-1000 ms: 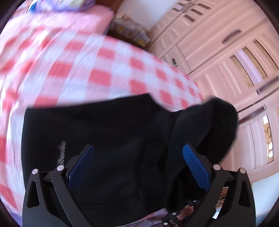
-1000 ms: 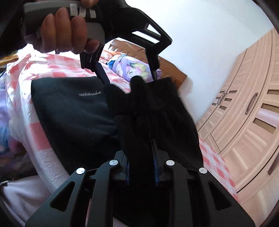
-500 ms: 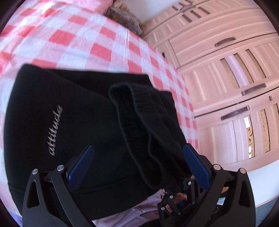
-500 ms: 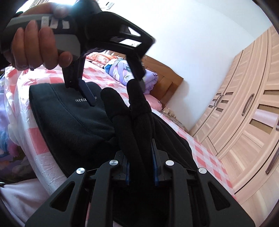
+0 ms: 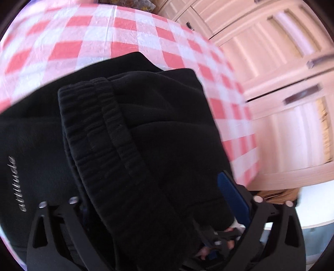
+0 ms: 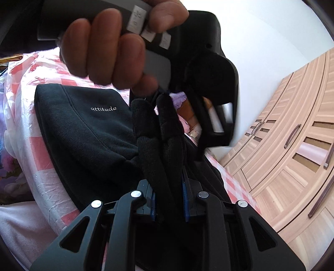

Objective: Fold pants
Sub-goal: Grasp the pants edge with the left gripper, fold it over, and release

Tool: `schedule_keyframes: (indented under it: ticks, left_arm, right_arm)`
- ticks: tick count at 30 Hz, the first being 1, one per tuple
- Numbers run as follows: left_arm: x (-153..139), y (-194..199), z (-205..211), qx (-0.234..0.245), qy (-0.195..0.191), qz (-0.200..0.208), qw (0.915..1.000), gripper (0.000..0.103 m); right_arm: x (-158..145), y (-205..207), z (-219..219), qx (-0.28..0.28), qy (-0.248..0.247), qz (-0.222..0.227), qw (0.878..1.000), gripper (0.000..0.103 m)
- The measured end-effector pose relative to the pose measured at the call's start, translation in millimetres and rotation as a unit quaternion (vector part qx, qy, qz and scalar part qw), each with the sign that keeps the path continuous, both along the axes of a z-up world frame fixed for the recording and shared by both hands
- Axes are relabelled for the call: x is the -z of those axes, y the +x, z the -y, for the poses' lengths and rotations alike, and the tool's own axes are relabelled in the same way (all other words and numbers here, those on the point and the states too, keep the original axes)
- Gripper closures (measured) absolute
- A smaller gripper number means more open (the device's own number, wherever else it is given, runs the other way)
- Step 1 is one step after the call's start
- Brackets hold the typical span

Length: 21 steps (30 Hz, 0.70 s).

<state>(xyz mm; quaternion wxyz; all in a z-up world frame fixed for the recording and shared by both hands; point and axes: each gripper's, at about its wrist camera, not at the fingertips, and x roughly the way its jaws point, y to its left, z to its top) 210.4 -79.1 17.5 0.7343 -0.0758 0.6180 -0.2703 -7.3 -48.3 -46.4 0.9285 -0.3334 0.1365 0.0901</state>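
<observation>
A: On the bed, over the red-and-white checked sheet (image 5: 129, 31), black pants (image 5: 146, 129) are lying part-folded. Their two ribbed cuffs (image 5: 100, 129) are resting on top of the folded body.

B: Any writing showing?

A: Yes. The word "attitude" (image 6: 103, 108) is showing in pale script on the fabric near one edge. The left view is catching the same word (image 5: 17, 184) sideways, at the left of the frame. Small white labels (image 6: 138, 19) are sitting on the grey handle of the other tool, but their print is too small to read.

B: How is the right gripper (image 6: 169, 200) standing?

A: Its jaws are pressing nearly together, pinching a bunch of the black pant legs that is rising up between its blue pads.

B: And the left gripper (image 5: 158, 200)?

A: Its jaws are closing. The cuffed bundle is lying between them, hiding the left pad; the blue right pad (image 5: 233, 202) is standing clear of the cloth, so it is not yet squeezing.

B: Whose hand is that?

A: A hand (image 6: 108, 43) is wrapping round the left tool's handle, hanging just above the pants in the right view.

B: What is behind?

A: A pale wooden wardrobe (image 6: 292, 150) with long handles is standing beside the bed.
</observation>
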Motion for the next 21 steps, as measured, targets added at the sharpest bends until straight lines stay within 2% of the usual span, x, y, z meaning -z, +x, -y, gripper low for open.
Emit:
schedule_keyframes:
  ticks: [1,2,3,5,6,8,11,15,17,18,21]
  left_arm:
    - [-2.2,-1.9,2.7,-0.002,0.039,0.016,0.9991,0.039]
    - [-5.1,-4.0,2.2,-0.004,0.048,0.027,0.9985,0.055]
    - [-9.8,-4.9,1.2,0.0,0.036,0.032,0.9988,0.067]
    - [-18.2,-8.3,-3.7,0.001,0.021,0.043,0.9989,0.074]
    - [-22.8,-9.8,-5.1,0.0,0.017,0.05,0.9986,0.076]
    - [-31.6,-11.3,-6.4,-0.003,0.005,0.057,0.9983,0.077]
    - [-48.5,-8.7,-1.3,-0.002,-0.02,0.066,0.9976,0.079]
    - [-74.4,-11.7,4.1,-0.001,-0.065,0.076,0.995,0.081]
    - [-87.6,-15.5,12.8,0.001,-0.076,0.085,0.9935,0.081]
    - [-93.8,-17.7,13.8,0.001,-0.08,0.088,0.9929,0.081]
    - [-103.7,-19.5,13.1,-0.004,-0.08,0.092,0.9926,0.081]
  right_arm:
    - [0.9,-0.4,0.7,0.0,0.001,-0.004,1.0,0.081]
    - [1.6,-1.6,1.8,-0.001,-0.001,-0.007,1.0,0.072]
    - [1.4,-5.1,1.8,-0.002,-0.003,-0.003,1.0,0.065]
    - [-3.1,-25.4,5.7,-0.005,-0.005,0.044,0.999,0.018]
    - [-6.3,-35.3,8.5,-0.015,0.004,0.058,0.998,0.011]
    - [-18.6,-51.6,13.0,-0.051,0.043,0.034,0.997,0.01]
    - [-32.3,-56.7,9.2,-0.107,0.109,-0.043,0.987,0.01]
    - [-29.9,-50.3,-9.6,-0.136,0.119,-0.104,0.978,0.01]
    - [-31.1,-52.9,-7.0,-0.092,0.113,-0.068,0.987,0.011]
    - [-35.7,-59.6,1.9,-0.075,0.132,-0.04,0.988,0.011]
    - [-47.3,-79.0,39.7,-0.003,0.184,0.054,0.981,0.009]
